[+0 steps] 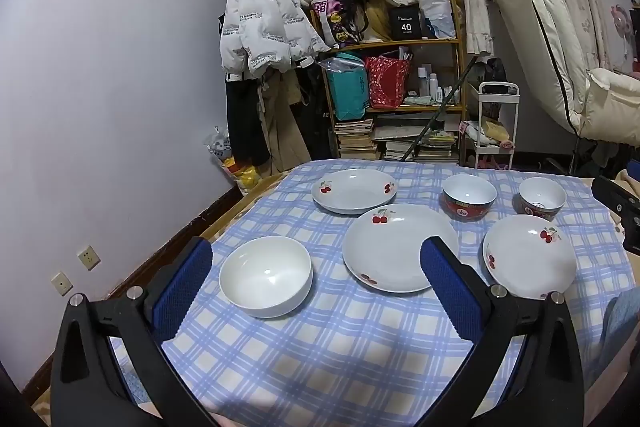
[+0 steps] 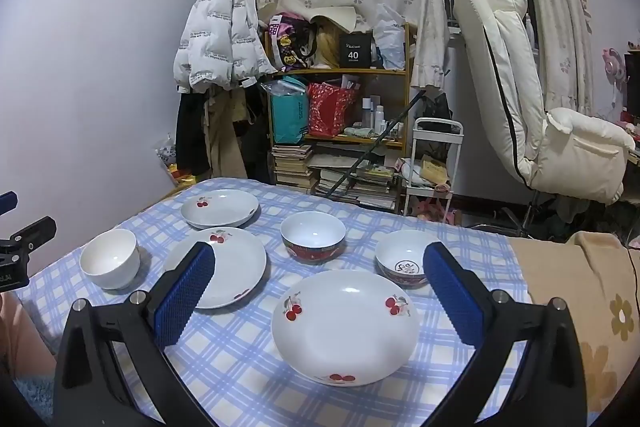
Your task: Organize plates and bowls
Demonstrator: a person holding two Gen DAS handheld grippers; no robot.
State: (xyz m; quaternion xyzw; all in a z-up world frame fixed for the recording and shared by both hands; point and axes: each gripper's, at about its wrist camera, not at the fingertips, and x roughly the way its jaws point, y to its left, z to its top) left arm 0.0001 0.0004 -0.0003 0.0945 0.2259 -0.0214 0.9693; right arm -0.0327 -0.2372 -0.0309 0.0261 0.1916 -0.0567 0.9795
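Note:
On the blue checked tablecloth (image 1: 340,347) lie three white cherry-print plates: a far one (image 1: 354,191), a middle one (image 1: 400,247) and a right one (image 1: 528,255). A plain white bowl (image 1: 265,275) sits at the left, and two red-patterned bowls (image 1: 469,195) (image 1: 542,197) stand at the back right. My left gripper (image 1: 318,247) hangs open above the cloth, between the white bowl and the middle plate, holding nothing. My right gripper (image 2: 320,255) is open and empty above the nearest cherry plate (image 2: 345,327), with a red bowl (image 2: 313,235) beyond it and a second patterned bowl (image 2: 404,259) by its right finger.
A cluttered wooden shelf (image 2: 340,107), a hanging white jacket (image 2: 216,43) and a white reclining chair (image 2: 520,87) stand behind the table. A tan flowered blanket (image 2: 580,287) covers the surface to the right of the cloth. A white trolley (image 2: 432,163) stands by the shelf.

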